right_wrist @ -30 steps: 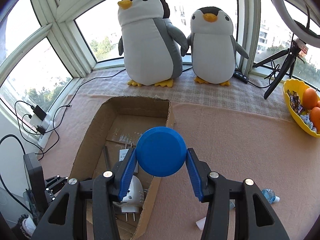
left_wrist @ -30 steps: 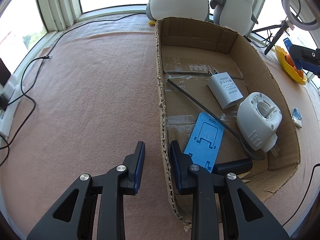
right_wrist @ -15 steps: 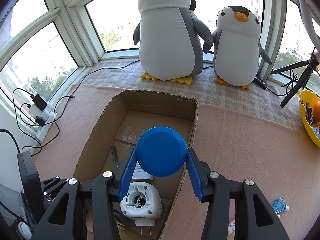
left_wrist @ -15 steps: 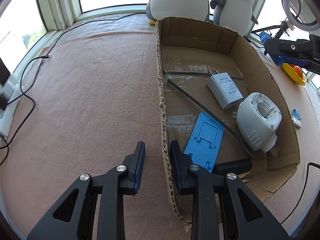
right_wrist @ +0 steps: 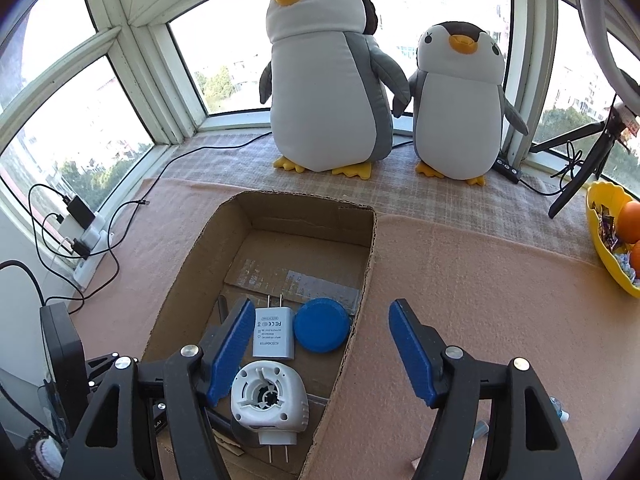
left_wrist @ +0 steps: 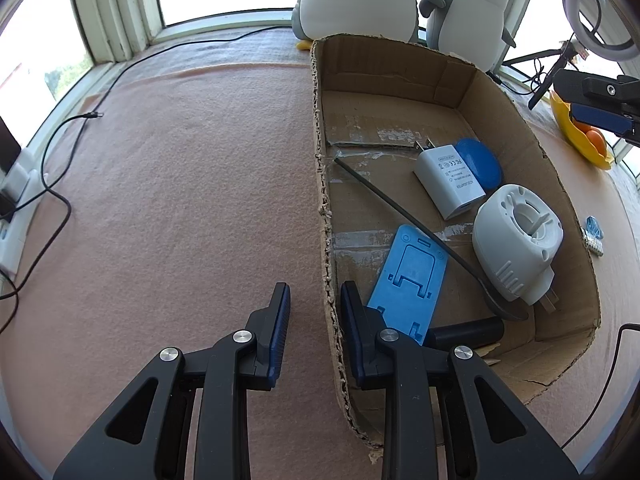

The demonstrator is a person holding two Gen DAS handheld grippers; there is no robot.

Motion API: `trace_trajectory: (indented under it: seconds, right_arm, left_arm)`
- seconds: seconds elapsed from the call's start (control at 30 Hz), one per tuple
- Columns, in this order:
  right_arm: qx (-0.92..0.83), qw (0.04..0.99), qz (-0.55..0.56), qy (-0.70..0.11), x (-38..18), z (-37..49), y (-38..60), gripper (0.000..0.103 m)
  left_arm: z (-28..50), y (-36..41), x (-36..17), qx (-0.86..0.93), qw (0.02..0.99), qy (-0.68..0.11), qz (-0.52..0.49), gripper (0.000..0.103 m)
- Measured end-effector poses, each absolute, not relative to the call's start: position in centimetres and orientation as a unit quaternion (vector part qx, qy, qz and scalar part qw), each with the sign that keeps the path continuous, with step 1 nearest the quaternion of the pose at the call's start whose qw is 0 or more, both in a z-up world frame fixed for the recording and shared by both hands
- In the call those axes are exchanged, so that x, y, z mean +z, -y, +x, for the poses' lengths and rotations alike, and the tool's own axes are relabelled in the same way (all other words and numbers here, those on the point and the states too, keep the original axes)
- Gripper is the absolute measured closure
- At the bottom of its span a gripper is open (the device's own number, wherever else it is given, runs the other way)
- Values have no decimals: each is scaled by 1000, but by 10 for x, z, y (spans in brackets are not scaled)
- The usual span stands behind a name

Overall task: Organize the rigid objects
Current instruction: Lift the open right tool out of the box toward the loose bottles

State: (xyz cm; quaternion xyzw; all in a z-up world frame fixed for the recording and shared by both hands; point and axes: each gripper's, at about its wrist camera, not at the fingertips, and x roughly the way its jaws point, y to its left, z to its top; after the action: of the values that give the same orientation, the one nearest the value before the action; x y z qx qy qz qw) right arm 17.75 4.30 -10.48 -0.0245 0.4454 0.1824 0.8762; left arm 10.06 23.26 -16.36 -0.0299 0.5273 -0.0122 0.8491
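On the pink felt mat [right_wrist: 480,280] by bay windows [right_wrist: 72,128], right claw [right_wrist: 316,344] is opening, empty; left claw [left_wrist: 314,320] straddles box wall [left_wrist: 326,240], closed.

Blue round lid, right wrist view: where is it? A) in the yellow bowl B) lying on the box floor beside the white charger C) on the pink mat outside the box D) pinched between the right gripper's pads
B: the blue round lid lies on the cardboard box floor against the white charger, while the right gripper is opening with nothing between its pads.

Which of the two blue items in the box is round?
The blue disc beside the white charger; the blue phone stand is a flat rectangle.
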Motion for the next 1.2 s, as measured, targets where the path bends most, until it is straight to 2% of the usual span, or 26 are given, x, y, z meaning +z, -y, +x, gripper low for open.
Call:
trace_trajectory:
  seconds: [0.57,0.93,1.2]
  right_arm:
    - [148,873,-4,-465,-94,155,59,37]
    - [97,856,27,-507,-121,146,151,37]
    - [71,846,17,-529,-148,150,174,38]
  left_arm:
    - [100,-232,-163,-12,849,-527,-27,78]
    - [100,-229,-162,-8,849,-529,-18,78]
    - [101,-225,-161,-3,848,-530,-13,78]
